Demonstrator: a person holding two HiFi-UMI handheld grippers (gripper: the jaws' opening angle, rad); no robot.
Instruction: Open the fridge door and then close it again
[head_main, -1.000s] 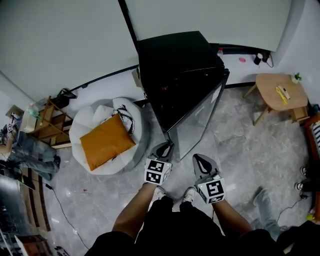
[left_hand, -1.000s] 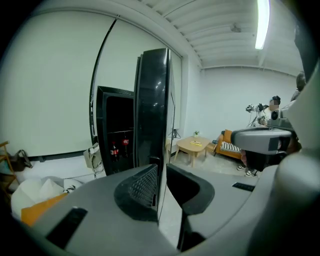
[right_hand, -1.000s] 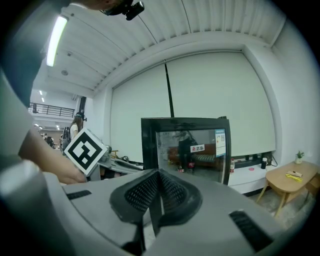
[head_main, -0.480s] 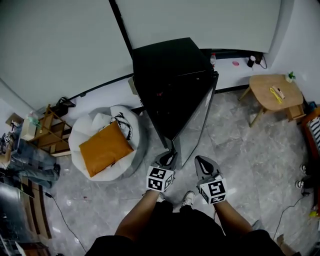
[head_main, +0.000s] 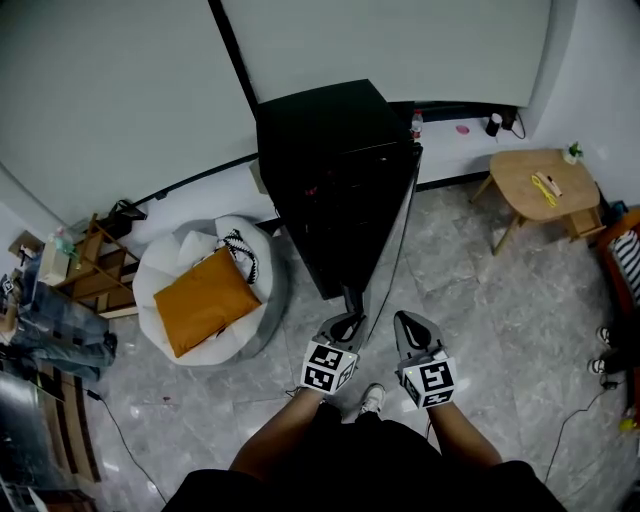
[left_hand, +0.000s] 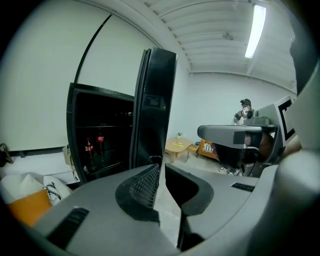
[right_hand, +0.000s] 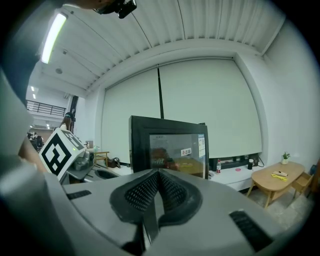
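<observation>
floor (head_main: 470, 300): grey marble | wall: white blinds (head_main: 400, 45) | wooden table (head_main: 515, 175) right | white beanbag (head_main: 165, 270), orange cushion (head_main: 205, 300) left

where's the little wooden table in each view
head view: wooden table, upper right, near the wall
left gripper view: wooden table, small, mid-picture
right gripper view: wooden table, lower right
shared landmark: black fridge, left of the table in all three

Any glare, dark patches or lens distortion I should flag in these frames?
Head view: the fridge is nearly black, detail lost; the walls bow. Left gripper view: heavy fisheye, dark corners, ceiling lamp blown out. Right gripper view: same fisheye; the fridge door glass is hazy, contents unclear.
</observation>
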